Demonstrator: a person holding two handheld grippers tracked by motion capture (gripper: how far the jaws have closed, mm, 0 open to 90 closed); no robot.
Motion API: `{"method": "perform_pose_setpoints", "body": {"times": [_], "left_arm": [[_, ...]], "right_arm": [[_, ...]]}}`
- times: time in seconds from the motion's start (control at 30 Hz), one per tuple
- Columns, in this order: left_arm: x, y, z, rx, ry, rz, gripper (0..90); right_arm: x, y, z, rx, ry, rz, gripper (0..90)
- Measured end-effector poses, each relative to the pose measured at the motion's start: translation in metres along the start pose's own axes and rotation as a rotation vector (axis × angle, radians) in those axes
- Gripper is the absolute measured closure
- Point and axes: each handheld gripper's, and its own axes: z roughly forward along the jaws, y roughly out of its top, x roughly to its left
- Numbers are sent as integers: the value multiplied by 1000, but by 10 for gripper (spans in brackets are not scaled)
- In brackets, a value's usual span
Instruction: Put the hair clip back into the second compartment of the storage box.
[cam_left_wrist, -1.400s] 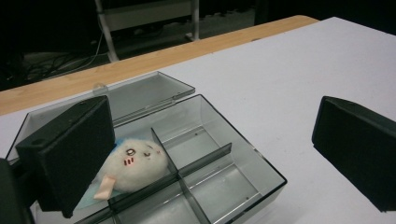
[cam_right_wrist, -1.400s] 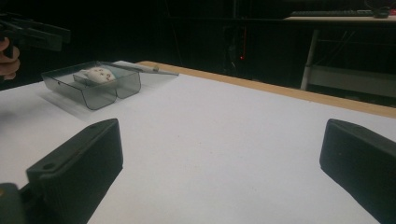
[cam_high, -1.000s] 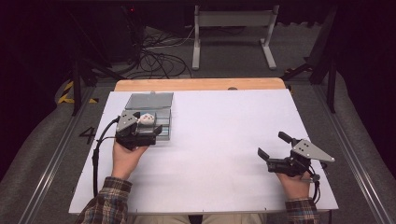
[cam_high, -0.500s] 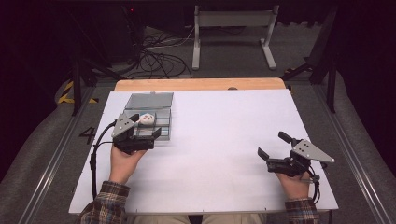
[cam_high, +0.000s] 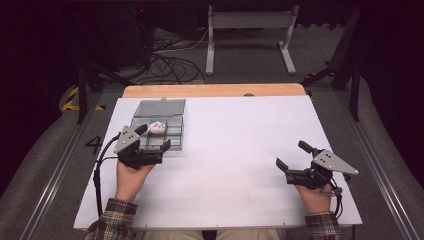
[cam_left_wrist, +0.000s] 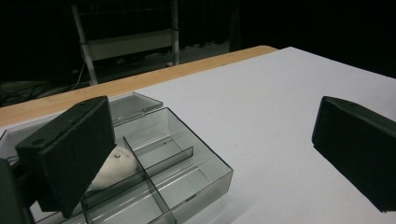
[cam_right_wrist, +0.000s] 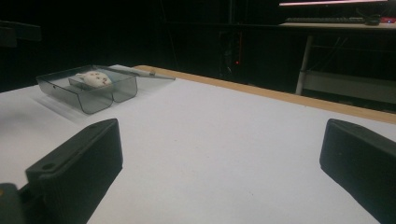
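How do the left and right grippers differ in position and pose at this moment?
The left gripper sits at the near edge of the clear compartment box, one jaw over it; the right gripper rests apart on the bare white table, far from the box. The left one's jaws point toward the small white object in the box; the right one's point across the table. Both are open, empty and hand-held.

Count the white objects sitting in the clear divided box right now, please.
1. A single white object with small red marks lies in a compartment on the left side of the clear box, just beyond the left gripper. The other compartments look empty, though that gripper hides the near-left corner.
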Motion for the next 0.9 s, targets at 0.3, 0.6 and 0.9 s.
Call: {"method": "perform_pose_setpoints", "body": {"times": [0.3, 0.6, 0.9], "left_arm": [[-3, -4, -7, -11, -13, -8, 1], [-4, -9, -14, -48, -13, 3, 1], [-2, -13, -21, -49, 0, -1, 1]], "right_arm": [[0, 0, -1, -7, -2, 5, 0], [-2, 0, -3, -25, 0, 24, 0], [-3, 0, -5, -33, -2, 27, 0]]}}
